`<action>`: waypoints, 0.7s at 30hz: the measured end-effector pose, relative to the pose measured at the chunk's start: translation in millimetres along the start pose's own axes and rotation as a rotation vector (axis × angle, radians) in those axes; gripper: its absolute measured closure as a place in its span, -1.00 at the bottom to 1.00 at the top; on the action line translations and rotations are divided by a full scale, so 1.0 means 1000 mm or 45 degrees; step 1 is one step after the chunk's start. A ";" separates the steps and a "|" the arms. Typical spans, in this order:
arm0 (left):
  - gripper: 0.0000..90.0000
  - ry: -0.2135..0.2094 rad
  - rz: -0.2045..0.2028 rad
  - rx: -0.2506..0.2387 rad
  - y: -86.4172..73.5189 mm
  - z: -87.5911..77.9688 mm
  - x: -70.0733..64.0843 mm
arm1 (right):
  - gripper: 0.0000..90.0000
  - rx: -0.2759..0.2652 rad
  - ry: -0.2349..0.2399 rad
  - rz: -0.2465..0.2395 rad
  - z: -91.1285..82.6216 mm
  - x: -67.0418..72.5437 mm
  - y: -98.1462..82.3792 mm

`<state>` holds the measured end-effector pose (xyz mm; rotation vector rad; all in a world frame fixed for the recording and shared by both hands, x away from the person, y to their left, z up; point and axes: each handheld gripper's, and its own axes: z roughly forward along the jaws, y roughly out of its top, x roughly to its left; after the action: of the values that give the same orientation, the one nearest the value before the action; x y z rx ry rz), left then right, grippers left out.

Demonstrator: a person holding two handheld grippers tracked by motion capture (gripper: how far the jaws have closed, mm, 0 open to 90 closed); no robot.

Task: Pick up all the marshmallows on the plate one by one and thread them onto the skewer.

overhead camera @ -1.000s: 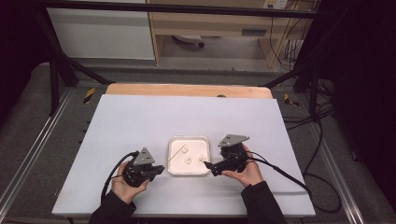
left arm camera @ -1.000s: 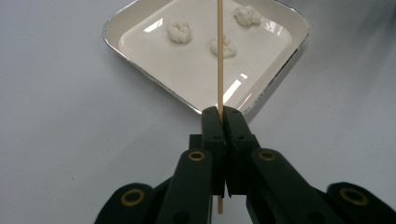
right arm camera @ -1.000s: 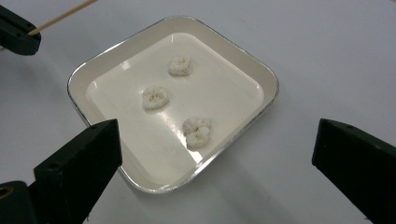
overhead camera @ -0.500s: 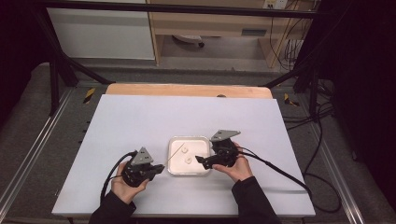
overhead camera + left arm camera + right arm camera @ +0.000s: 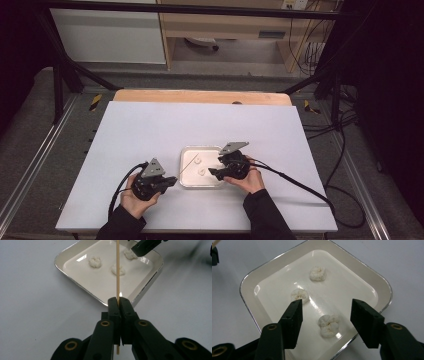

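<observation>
**Bench, tray, three dough lumps, skewer in left gripper**

Room: dark surround, grey floor, black frame posts at both sides, a light wood cabinet at the back, loose cables on the floor to the right.

Bench: white matte top, a wood strip showing along its far edge. Bare apart from the tray and the two grippers.

Tray: shallow, square with rounded corners, glossy white inside with a thin bright rim. Sits on the near half of the bench, slightly right of centre, between the two grippers.

Left gripper: held in the person's left hand, just left of the tray. Jaws pressed together on a thin wooden skewer. In the left gripper view the skewer runs straight up from the jaws, over the tray rim and above the tray floor; its lower end sticks out below the jaws.

Right gripper: held in the right hand, over the tray's right edge. Jaws spread wide, nothing between the pads; they straddle the nearest lump from above. Can't tell if they touch the tray.

Lumps: three small white crumpled balls, dough-like, well apart on the tray floor. Nearest lump, middle lump, far lump, as seen in the right gripper view.
</observation>
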<state>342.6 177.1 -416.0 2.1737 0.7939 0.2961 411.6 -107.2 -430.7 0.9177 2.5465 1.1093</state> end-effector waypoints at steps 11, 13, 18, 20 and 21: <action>0.97 -0.009 0.006 0.004 0.000 0.002 -0.002 | 0.32 0.062 -0.021 -0.023 0.008 -0.001 -0.004; 0.97 -0.009 0.009 0.002 0.000 0.002 -0.002 | 0.35 0.073 -0.025 -0.021 0.009 -0.001 -0.004; 0.97 -0.009 0.011 -0.003 0.000 0.002 -0.003 | 0.43 0.085 -0.018 -0.018 0.011 -0.002 -0.006; 0.97 -0.009 0.012 -0.006 0.000 0.002 -0.003 | 0.47 0.076 -0.018 -0.012 0.012 -0.001 -0.007; 0.97 -0.010 0.010 -0.008 0.000 0.002 -0.003 | 0.49 0.070 -0.018 -0.010 0.013 -0.001 -0.007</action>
<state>340.7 173.9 -416.8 2.1711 0.7791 0.2933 414.6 -103.9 -444.2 0.9242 2.5793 1.0315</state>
